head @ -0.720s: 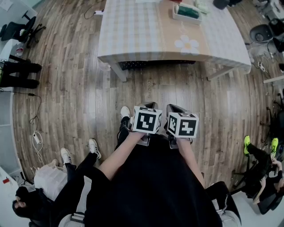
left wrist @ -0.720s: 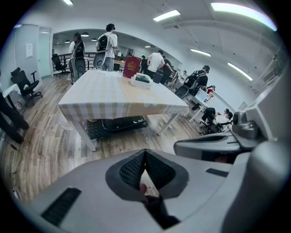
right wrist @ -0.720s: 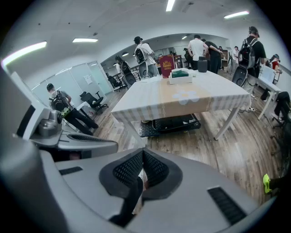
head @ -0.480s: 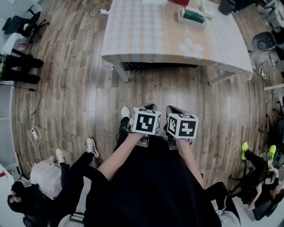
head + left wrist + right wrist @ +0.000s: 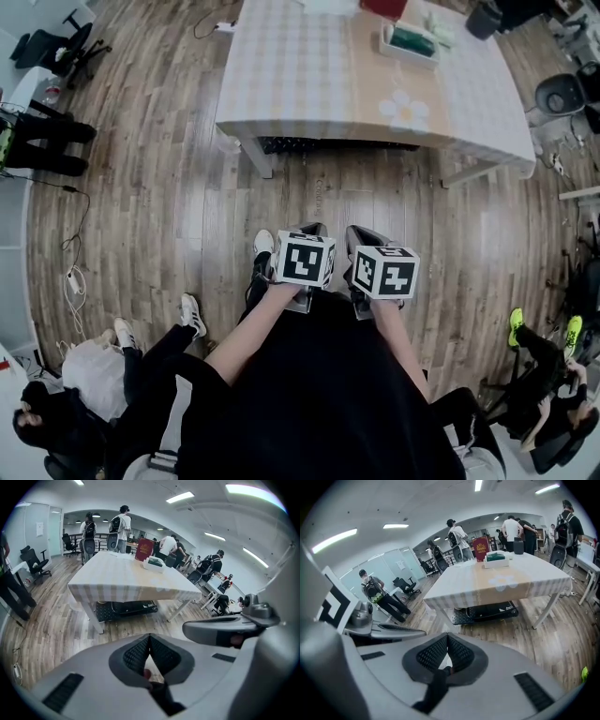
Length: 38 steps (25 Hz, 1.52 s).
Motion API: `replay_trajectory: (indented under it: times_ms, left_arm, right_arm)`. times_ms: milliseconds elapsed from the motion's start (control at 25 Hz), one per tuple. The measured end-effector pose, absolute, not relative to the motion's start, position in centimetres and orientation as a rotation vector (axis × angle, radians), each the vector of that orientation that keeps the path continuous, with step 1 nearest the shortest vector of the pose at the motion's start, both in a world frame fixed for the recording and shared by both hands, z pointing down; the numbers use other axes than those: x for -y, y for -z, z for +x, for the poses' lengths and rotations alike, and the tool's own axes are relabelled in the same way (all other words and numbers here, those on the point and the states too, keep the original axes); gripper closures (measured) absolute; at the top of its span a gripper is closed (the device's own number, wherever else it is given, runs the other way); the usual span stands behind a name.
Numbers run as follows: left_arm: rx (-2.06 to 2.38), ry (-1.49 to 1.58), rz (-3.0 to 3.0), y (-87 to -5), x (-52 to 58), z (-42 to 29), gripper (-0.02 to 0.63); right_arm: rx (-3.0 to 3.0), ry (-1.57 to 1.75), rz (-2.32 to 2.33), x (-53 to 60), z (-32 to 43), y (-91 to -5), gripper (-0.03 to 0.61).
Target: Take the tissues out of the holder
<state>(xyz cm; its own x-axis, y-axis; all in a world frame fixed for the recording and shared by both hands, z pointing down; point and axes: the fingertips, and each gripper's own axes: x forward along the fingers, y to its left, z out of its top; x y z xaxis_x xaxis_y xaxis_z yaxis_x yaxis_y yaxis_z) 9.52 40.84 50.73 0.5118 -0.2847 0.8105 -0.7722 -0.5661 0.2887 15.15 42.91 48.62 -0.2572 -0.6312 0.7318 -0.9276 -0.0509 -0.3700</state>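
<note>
Left gripper point(image 5: 149, 644) and right gripper point(image 5: 447, 641) are held side by side close against the person's dark clothing, both angled down toward the floor. Each one has its ribbed pads pressed together at the tips, with nothing caught between them. From the head view, the two marker cubes sit next to each other at the ends of the bare forearms, and a white shoe point(image 5: 264, 242) shows just left of the left cube.

Ahead of the grippers lies a stretch of wood-plank floor point(image 5: 169, 187). Beyond it stands a table point(image 5: 300, 75) under a pale checked cloth with a flower print point(image 5: 405, 108) near its front right side. A flat black object point(image 5: 487, 611) lies on the floor beneath the table.

The tissues point(image 5: 410, 39) are a green pack resting in a white holder point(image 5: 496, 563) toward the table's far right, well apart from both grippers. A red box point(image 5: 144, 550) stands upright just behind the holder.

Past the table, several people point(image 5: 123, 522) stand in the open office
</note>
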Motion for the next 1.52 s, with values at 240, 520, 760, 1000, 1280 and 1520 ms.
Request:
replay_trajectory:
  times_ms: [240,520,760,1000,1280,1520]
  left_arm:
    - [0.877,-0.984,2.118,-50.4,-40.1,11.0,0.607]
    - [0.874,-1.012,2.116,-50.8,-37.6,12.8,0.607]
    - [0.835,-0.991,2.14,-50.3,-34.2,14.6,0.607]
    - [0.841,-0.973,2.131,-49.9,-28.6,15.3,0.607]
    - [0.865,-0.946,2.091,-49.5,-21.5,14.6,0.607]
    - [0.871,-0.933,2.068,-49.4,-15.7,13.5,0.607]
  right_arm:
    - [1.967,-1.151,1.699,-42.8,18.6,-47.7,0.563]
    - [1.974,-1.173,1.691,-41.5,20.2,-48.0,0.544]
    - [1.978,-1.171,1.663,-38.5,20.8,-48.2,0.514]
    - [2.004,-1.14,1.613,-32.7,20.9,-47.6,0.5]
    - [2.036,-1.056,1.533,-24.9,19.7,-47.0,0.468]
    - [2.042,-1.01,1.471,-19.1,18.5,-46.6,0.432]
